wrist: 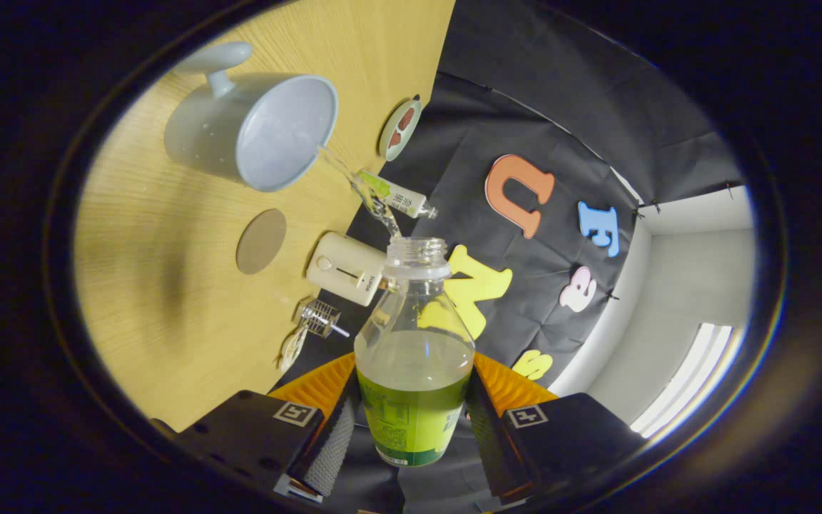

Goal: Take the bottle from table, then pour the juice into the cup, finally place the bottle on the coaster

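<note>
My gripper (pixel 411 428) is shut on a clear bottle (pixel 414 343) with a green label, both fingers pressing its sides. The bottle is uncapped and tipped over toward the table, which looks rolled sideways from here. A thin stream of liquid (pixel 361 193) runs from the bottle's mouth to the rim of the pale grey cup (pixel 254 128), which stands on the wooden table (pixel 168 285) beyond the fingers, handle on its far side. A round brown coaster (pixel 261 241) lies flat on the table between the cup and my fingers.
A second small bottle with a green label (pixel 397 196) stands near the table's back edge. Near it are a cream box-shaped device (pixel 345 268), a small metal wire object (pixel 320 318) and a round dish (pixel 400 128). The booth's black cloth wall rises behind.
</note>
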Demonstrator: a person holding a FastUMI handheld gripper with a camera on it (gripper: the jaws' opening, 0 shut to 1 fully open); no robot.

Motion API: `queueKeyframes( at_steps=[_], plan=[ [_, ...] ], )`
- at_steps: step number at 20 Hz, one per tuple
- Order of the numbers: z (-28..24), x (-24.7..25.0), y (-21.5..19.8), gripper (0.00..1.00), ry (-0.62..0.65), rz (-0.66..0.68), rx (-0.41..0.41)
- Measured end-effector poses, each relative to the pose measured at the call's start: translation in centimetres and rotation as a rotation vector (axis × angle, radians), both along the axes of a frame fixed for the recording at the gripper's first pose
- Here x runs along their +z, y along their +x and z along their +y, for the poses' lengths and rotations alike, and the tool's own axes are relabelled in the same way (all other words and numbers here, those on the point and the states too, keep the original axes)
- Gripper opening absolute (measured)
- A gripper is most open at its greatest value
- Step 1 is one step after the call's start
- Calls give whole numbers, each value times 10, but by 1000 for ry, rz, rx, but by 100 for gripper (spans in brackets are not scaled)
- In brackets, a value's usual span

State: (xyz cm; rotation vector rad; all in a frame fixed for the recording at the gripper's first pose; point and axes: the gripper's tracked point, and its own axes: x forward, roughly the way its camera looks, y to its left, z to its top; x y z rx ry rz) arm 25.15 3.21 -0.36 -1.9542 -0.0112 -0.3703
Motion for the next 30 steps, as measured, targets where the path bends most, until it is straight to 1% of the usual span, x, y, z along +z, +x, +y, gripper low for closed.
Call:
queueKeyframes(
  at_steps=[8, 15, 17, 20, 27, 30],
  plan=[
    [2, 8, -3, 82, -62, -19, -7],
    [10, 15, -3, 81, -115, -27, 5],
    [14, 18, -6, 81, -139, -30, 3],
    [23, 25, -5, 81, -165, -33, 20],
    [37, 36, -8, 81, -266, -60, 33],
    [39, 38, -10, 81, -285, -56, 28]
  ],
)
